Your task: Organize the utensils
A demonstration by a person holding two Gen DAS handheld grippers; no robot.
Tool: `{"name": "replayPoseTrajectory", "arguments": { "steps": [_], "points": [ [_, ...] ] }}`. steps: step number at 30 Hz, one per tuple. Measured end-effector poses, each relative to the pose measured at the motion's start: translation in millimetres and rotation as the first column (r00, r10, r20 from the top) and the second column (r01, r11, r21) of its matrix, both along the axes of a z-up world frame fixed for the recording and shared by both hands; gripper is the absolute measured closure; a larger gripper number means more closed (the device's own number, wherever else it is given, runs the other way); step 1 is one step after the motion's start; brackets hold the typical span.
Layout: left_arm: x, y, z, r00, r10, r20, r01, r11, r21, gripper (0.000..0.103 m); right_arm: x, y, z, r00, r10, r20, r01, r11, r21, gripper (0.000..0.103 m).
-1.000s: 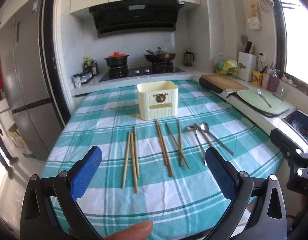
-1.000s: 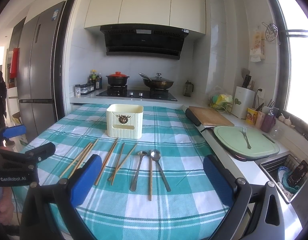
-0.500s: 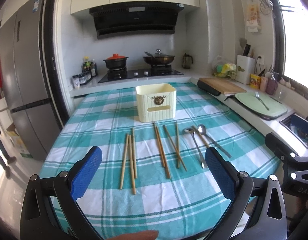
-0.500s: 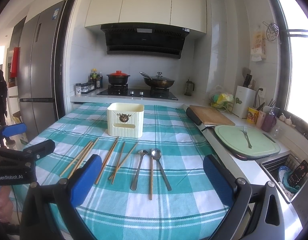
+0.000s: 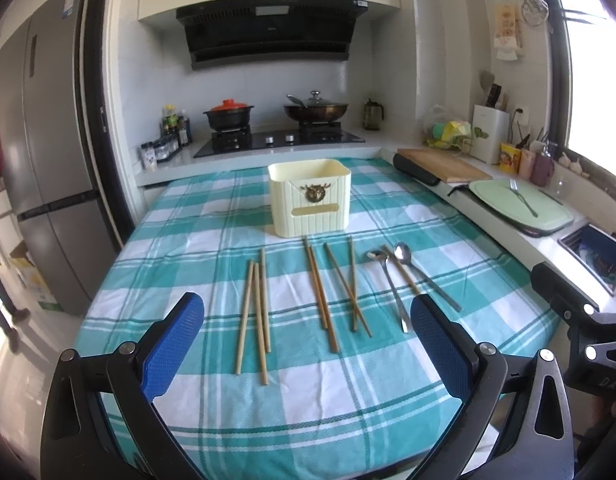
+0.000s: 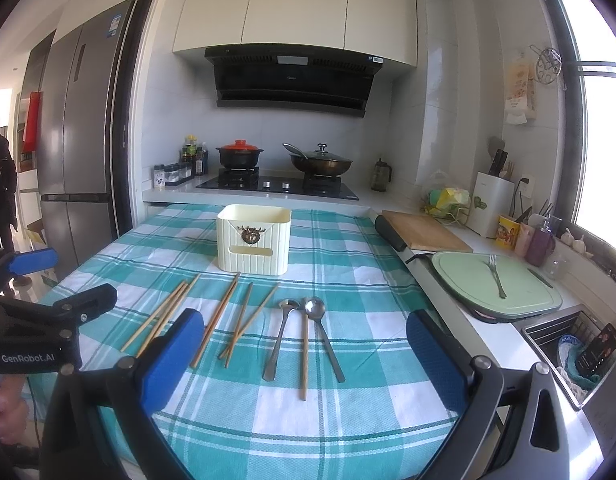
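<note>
Kitchen cabinets, a grey refrigerator (image 6: 80, 120) and a black range hood (image 6: 292, 80) are seen behind a table spread with a teal-and-white checked tablecloth (image 5: 212, 232). On the tablecloth's far half a cream utensil holder (image 5: 309, 198) is stood upright, its open top facing up and a small antlered emblem fixed to its front. Nearer the cameras, wooden chopsticks (image 5: 258, 312) are laid flat in loose groups, their long axes running roughly from the near edge toward the holder, two of them crossed. Just to their right two metal spoons (image 6: 282, 336) are laid with bowls toward the holder and handles toward the near edge, a single chopstick between them. The left gripper (image 5: 308, 344) and the right gripper (image 6: 304, 364) are both held above the near edge with blue pads spread wide, nothing between them. "GenRobot.AI" is read on the left gripper's body in the right wrist view.
</note>
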State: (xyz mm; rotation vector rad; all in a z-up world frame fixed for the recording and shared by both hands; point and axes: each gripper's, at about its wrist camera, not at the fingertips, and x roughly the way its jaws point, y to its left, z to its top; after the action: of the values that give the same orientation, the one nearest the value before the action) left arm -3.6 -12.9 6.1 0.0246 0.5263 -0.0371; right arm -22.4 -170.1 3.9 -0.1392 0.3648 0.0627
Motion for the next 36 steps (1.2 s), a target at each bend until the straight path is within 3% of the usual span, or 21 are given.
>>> {"name": "replayPoseTrajectory", "arguments": {
  "steps": [9, 18, 36],
  "points": [
    [2.8, 7.6, 2.2, 1.000, 0.000, 0.008, 0.001, 0.999, -0.042, 0.000, 4.4, 4.1, -0.5, 1.000, 0.005, -0.005, -0.005, 1.000, -0.008, 0.000],
    [2.9, 0.5, 3.0, 0.999, -0.027, 0.022, 0.027, 0.999, -0.027, 0.000, 6.4, 4.0, -2.8, 1.000, 0.012, -0.014, -0.012, 1.000, -0.009, 0.000],
    [14.0, 9.1, -7.9, 1.000, -0.003, -0.029, 0.002, 0.998, -0.056, 0.000, 15.4, 2.8, -7.4, 0.999, 0.020, -0.041, -0.020, 1.000, -0.001, 0.000]
  ]
}}
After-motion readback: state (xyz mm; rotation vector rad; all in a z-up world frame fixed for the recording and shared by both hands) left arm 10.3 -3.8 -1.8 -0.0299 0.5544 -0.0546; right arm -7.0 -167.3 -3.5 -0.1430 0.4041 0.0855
